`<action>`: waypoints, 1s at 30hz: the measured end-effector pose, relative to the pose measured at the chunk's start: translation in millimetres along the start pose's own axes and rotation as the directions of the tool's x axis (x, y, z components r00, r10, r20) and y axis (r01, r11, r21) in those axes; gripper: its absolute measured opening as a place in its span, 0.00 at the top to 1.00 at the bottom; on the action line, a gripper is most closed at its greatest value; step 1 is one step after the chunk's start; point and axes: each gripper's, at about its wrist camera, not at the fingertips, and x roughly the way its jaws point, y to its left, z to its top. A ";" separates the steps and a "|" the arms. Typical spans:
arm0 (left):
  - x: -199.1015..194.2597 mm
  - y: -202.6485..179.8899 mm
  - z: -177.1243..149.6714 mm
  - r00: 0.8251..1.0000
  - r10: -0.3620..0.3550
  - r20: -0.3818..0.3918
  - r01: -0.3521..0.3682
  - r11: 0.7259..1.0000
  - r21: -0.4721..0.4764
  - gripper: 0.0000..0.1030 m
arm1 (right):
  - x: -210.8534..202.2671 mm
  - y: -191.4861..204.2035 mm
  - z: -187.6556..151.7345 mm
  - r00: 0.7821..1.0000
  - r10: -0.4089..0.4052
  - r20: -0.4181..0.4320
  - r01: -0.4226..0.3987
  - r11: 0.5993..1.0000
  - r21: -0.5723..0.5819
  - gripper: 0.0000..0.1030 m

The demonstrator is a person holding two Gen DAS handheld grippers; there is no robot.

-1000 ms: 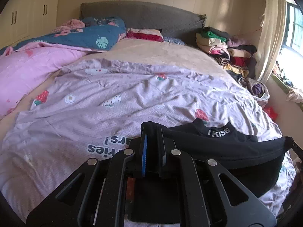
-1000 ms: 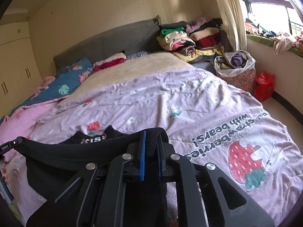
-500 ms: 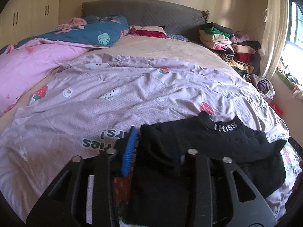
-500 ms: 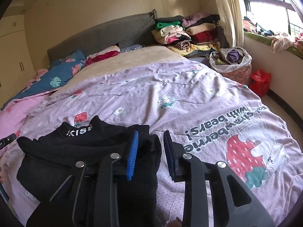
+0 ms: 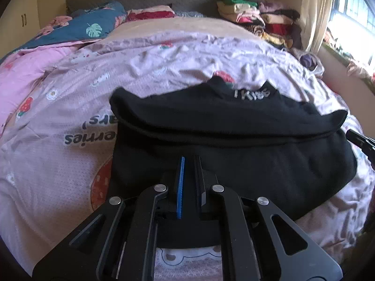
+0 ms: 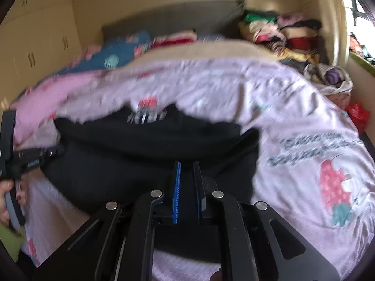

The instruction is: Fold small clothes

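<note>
A black top (image 5: 234, 121) with white "KISS" lettering at the collar lies on the lilac strawberry bedspread (image 5: 58, 175), its upper part folded down over the body. My left gripper (image 5: 189, 158) sits low over the near left part of the top, jaws closing to a narrow slit with black cloth in it. My right gripper (image 6: 186, 162) does the same over the near right part of the black top (image 6: 140, 140), though that view is blurred. Each tool shows at the edge of the other view: the right gripper (image 5: 361, 140), and the left gripper (image 6: 30, 159) held by a hand (image 6: 5, 199).
A pile of folded clothes (image 5: 257, 18) stands at the bed's far right corner by the curtain. A pink quilt (image 5: 21, 75) and a blue leaf-print pillow (image 5: 93, 25) lie at the far left. A fabric bag (image 6: 332, 77) and a red bag (image 6: 357, 114) sit on the floor to the right.
Both grippers let go of the top's upper corners, opened, sank toward its near part and closed again. The top now lies folded on the bedspread.
</note>
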 end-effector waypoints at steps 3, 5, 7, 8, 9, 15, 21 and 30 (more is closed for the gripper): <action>11.7 2.6 0.8 1.000 0.017 -0.021 -0.017 1.000 0.004 0.97 | 22.4 3.2 -6.9 0.994 -0.078 -0.080 0.076 0.997 -0.026 0.91; 18.7 5.8 3.8 0.999 0.026 -0.026 -0.026 1.000 0.006 0.97 | 35.8 -2.2 -7.7 0.989 -0.091 -0.112 0.091 0.996 -0.005 0.94; 27.6 8.3 8.7 0.999 0.027 -0.032 -0.027 1.000 0.001 0.97 | 44.4 -7.2 -1.7 0.990 -0.093 -0.110 0.095 0.995 0.008 0.96; 32.8 10.0 12.1 0.999 0.027 -0.034 -0.027 1.000 -0.002 0.97 | 48.1 -8.7 1.5 0.989 -0.094 -0.110 0.096 0.995 0.011 0.96; 35.3 10.1 15.7 0.999 0.028 -0.034 -0.028 1.000 -0.003 0.97 | 52.1 -9.7 5.6 0.989 -0.095 -0.109 0.097 0.995 0.014 0.96; 48.4 16.5 37.6 0.999 0.033 -0.027 -0.033 0.999 -0.016 0.97 | 75.8 -22.3 30.2 0.993 -0.082 -0.090 0.087 0.995 0.050 0.96; 60.4 27.5 56.4 0.999 0.047 -0.019 -0.047 0.998 -0.043 0.97 | 81.1 -35.6 49.5 0.995 -0.086 -0.042 0.089 0.993 0.083 0.96; 42.0 69.8 70.1 0.997 0.054 0.056 -0.042 0.981 -0.189 0.93 | 67.3 -61.4 53.6 0.990 -0.142 0.003 0.141 0.982 0.124 0.95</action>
